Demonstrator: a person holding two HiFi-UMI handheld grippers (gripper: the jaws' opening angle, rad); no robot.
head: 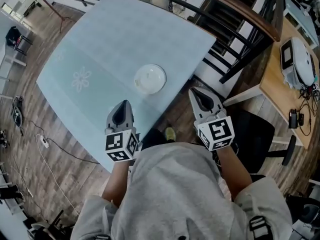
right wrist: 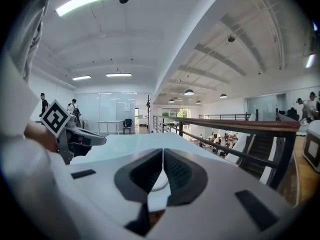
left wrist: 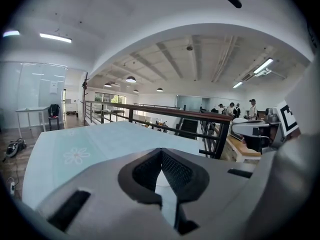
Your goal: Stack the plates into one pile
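Observation:
One white pile of plates (head: 149, 79) rests on the pale blue table (head: 115, 39), near its front right edge. My left gripper (head: 123, 105) hovers over the table's front edge, short of the pile and to its left, jaws shut on nothing. My right gripper (head: 196, 92) hangs just off the table's right edge, beside the pile, its jaws also together and empty. In the left gripper view the gripper (left wrist: 161, 152) is shut, a sliver of white plate (left wrist: 161, 188) showing behind the pads. The right gripper view shows that gripper (right wrist: 163, 152) shut, with the plate rim (right wrist: 159, 182) beyond.
A dark metal railing with a wooden handrail (head: 235, 14) runs just beyond the table's far right side. A black chair (head: 255, 134) stands to my right, next to a wooden desk (head: 285, 84) holding devices. Wooden floor with cables lies to the left (head: 30, 144).

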